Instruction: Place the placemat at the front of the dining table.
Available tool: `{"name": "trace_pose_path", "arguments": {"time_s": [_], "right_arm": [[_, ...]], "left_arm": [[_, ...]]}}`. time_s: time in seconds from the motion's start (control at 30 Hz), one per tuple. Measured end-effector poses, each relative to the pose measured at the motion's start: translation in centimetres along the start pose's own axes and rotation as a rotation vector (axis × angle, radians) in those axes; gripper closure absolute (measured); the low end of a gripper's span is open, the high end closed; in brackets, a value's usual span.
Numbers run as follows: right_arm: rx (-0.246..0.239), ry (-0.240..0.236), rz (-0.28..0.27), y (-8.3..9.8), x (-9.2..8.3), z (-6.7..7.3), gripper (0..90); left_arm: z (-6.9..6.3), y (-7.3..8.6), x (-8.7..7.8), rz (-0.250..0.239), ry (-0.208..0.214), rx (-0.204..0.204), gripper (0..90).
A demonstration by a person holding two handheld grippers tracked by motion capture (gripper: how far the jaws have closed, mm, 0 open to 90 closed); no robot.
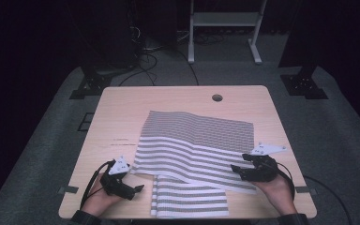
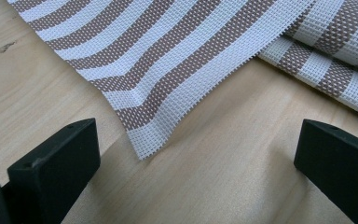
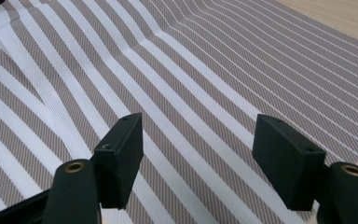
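A: Item one, striped cloth (image 1: 194,145); brown-and-white woven mat, lying on the wooden table (image 1: 122,108); location, centre to near edge; one part folded over another, the upper layer set askew across a lower strip (image 1: 190,201) that reaches the near edge.

B: Noted; item two, left gripper (image 1: 138,188)?

A: Held low at the near left, just beside the cloth's left corner (image 2: 142,151); jaws spread wide, bare tabletop between them; the corner lies ahead of them, lifted a little, untouched.

B: Item three, right gripper (image 1: 236,168)?

A: At the near right, over the cloth's right edge, pointing inward across the stripes; jaws parted, pads (image 3: 121,154) clear of the weave; stripes visible between them; nothing gripped.

B: Table fittings?

A: Round cable hole (image 1: 217,98) near the far edge.
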State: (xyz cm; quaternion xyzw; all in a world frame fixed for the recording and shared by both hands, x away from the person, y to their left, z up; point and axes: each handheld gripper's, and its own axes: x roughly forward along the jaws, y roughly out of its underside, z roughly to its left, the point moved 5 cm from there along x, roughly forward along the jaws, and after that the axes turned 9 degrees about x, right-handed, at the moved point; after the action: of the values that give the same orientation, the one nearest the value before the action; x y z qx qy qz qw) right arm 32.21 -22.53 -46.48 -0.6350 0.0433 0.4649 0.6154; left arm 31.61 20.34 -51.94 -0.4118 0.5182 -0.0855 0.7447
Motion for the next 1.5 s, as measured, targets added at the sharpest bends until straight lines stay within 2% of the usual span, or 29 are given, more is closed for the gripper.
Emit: {"name": "trace_pose_path", "arguments": {"time_s": [0.47,0.67,0.83,0.93,1.03,1.07,1.23,1.37,1.43,1.5], "right_arm": [[0.040,0.045,0.059,4.9,-1.9,-1.0,32.6],[0.058,0.056,0.096,6.4,-1.8,-1.1,29.5],[0.042,0.067,0.140,6.9,-1.1,-0.9,28.1],[0.003,0.097,0.145,7.0,-0.9,-0.6,29.3],[0.007,0.099,0.139,7.0,-1.0,-0.7,36.1],[0.011,0.100,0.134,7.0,-1.1,-0.8,42.3],[0.018,0.097,0.121,6.9,-1.3,-1.4,60.9],[0.046,0.077,0.115,6.7,-1.4,-2.1,78.1],[0.050,0.065,0.117,6.7,-1.4,-2.2,83.6],[0.042,0.067,0.119,6.6,-1.3,-2.2,84.9]], "left_arm": [[0.0,0.0,0.0,0.000,0.000,0.001,0.0],[0.0,0.0,0.0,0.000,0.000,0.000,0.0],[0.0,0.0,0.0,0.000,0.000,0.000,0.0],[0.0,0.0,0.0,0.000,0.000,0.001,0.0],[0.0,0.0,0.0,0.001,-0.001,0.000,0.0],[0.0,0.0,0.0,0.001,-0.001,0.000,0.0],[0.0,0.0,0.0,0.001,-0.004,-0.003,0.0],[0.0,-0.1,0.0,0.002,-0.006,-0.007,0.0],[-0.1,-0.1,0.1,0.002,-0.007,-0.006,0.0],[0.0,-0.2,0.1,0.003,-0.011,-0.010,0.0]]}}
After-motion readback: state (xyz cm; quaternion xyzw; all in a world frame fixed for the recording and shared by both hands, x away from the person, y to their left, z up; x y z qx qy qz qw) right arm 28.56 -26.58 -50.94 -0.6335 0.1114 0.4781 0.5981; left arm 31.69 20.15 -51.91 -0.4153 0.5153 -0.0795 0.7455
